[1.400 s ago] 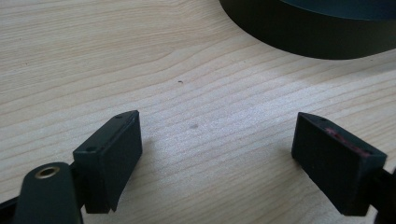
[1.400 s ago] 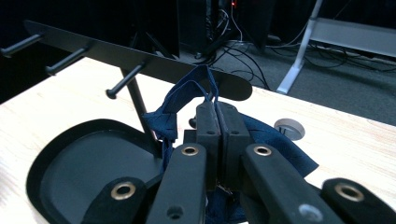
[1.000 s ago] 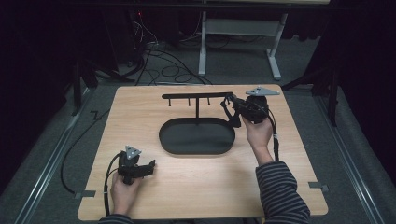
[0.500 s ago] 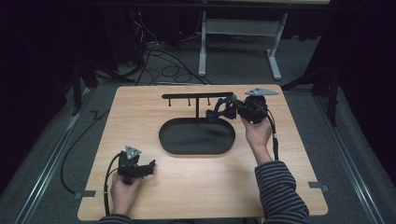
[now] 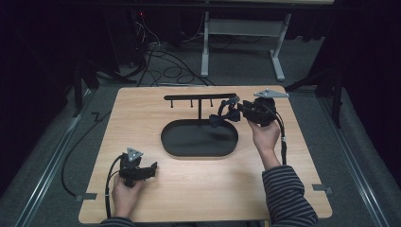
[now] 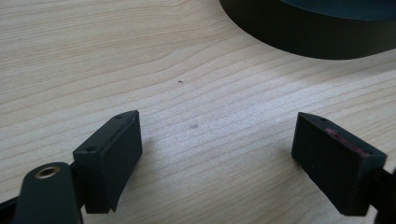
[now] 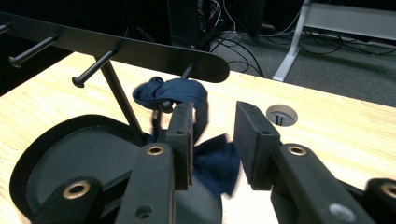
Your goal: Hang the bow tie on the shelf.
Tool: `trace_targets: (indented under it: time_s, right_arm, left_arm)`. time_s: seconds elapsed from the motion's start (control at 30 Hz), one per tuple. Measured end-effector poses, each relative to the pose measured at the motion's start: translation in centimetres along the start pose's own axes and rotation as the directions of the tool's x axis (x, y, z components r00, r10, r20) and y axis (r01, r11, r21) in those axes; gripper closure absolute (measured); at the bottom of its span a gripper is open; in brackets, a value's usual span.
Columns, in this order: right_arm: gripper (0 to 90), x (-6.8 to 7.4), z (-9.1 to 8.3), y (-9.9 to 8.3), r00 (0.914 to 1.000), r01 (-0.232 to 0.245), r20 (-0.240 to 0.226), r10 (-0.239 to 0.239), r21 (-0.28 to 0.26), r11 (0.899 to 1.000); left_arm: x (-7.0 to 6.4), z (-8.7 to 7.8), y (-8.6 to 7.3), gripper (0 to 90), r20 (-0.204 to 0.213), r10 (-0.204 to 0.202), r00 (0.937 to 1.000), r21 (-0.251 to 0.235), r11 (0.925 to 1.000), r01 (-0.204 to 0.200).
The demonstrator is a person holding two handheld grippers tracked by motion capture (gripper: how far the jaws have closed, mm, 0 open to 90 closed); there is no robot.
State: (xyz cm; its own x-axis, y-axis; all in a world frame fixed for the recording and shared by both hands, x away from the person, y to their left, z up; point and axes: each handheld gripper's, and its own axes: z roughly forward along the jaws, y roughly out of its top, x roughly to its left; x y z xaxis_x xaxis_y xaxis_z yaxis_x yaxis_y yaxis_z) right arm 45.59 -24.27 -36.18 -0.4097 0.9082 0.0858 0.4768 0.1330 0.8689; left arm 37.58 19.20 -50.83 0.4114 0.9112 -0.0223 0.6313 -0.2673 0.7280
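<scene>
A black rack [image 5: 198, 97] with several pegs stands on an oval black tray [image 5: 189, 144]. A dark blue cloth bow [image 5: 218, 119] hangs by its loop from the rightmost peg. In the right gripper view the bow [image 7: 177, 91] dangles just beyond the tips of my right gripper [image 7: 212, 116], whose jaws stand apart, with the cloth's lower part showing through the gap. From above, my right gripper [image 5: 231, 111] points left at the rack's right end. My left gripper [image 5: 149, 168] rests open on the table near the front left; nothing lies between the jaws of this left gripper [image 6: 217, 154].
The wooden table [image 5: 293, 156] has a round cable hole [image 7: 281, 114] just right of the rack. The tray's wall [image 6: 303, 32] lies ahead of the left gripper. Floor cables [image 5: 156, 56] and a desk frame [image 5: 246, 28] sit beyond the table.
My right gripper has moved left to the rack's right end with the bow, and the bow now hangs from the last peg. The left gripper has stayed put.
</scene>
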Motion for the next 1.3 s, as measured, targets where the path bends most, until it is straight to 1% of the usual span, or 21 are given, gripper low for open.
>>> trace_targets:
  time_s: [0.17, 0.3, 0.43, 0.57, 0.7, 0.73, 0.83, 0.93, 1.03, 1.3]
  right_arm:
    - [59.7, -0.5, -0.6, -0.3, 0.9997, -0.018, -0.014, 0.018, -0.004, 1.0]
    - [57.5, -0.7, -1.0, -0.3, 0.9994, -0.028, -0.022, 0.028, -0.001, 1.0]
    - [55.2, -1.1, -1.7, -0.3, 0.9986, -0.046, -0.028, 0.045, -0.016, 0.999]
    - [53.6, -1.3, -2.4, -0.3, 0.9987, -0.043, -0.03, 0.042, -0.024, 0.999]
    - [51.0, -1.8, -3.3, -0.4, 0.9976, -0.061, -0.036, 0.06, -0.039, 0.997]
    - [51.0, -1.8, -3.3, -0.4, 0.9976, -0.061, -0.036, 0.06, -0.039, 0.997]
    - [47.2, -2.1, -3.6, -0.5, 0.9971, -0.065, -0.042, 0.063, -0.035, 0.997]
    - [43.9, -2.5, -4.0, -0.5, 0.9977, -0.063, -0.03, 0.062, -0.034, 0.997]
    - [43.0, -2.8, -4.5, -0.7, 0.9959, -0.081, -0.042, 0.08, -0.041, 0.996]
    - [43.0, -3.2, -6.0, -1.5, 0.9976, -0.064, -0.029, 0.063, -0.066, 0.996]
  left_arm:
    - [0.0, 0.0, 0.0, 16.6, 0.0, 0.0, 1.0, 0.0, 1.0, 0.0]
    - [0.0, 0.0, 0.0, 16.6, -0.001, 0.0, 1.0, 0.0, 1.0, 0.0]
    - [0.0, 0.0, 0.0, 16.6, -0.001, 0.0, 1.0, -0.002, 1.0, 0.0]
    - [0.0, 0.0, 0.0, 16.6, -0.001, -0.001, 1.0, -0.002, 1.0, 0.001]
    - [0.0, 0.0, 0.0, 16.6, -0.001, 0.0, 1.0, -0.001, 1.0, 0.0]
    - [0.0, 0.0, 0.0, 16.6, -0.001, 0.0, 1.0, -0.001, 1.0, 0.0]
    - [0.0, 0.0, 0.0, 16.6, -0.001, 0.0, 1.0, -0.002, 1.0, 0.0]
    - [0.0, 0.0, 0.0, 16.6, -0.001, 0.0, 1.0, -0.002, 1.0, 0.0]
    - [0.0, -0.1, 0.0, 16.6, 0.0, 0.0, 1.0, 0.0, 1.0, 0.0]
    - [0.0, -0.1, -0.1, 16.6, 0.0, 0.0, 1.0, 0.001, 1.0, 0.0]
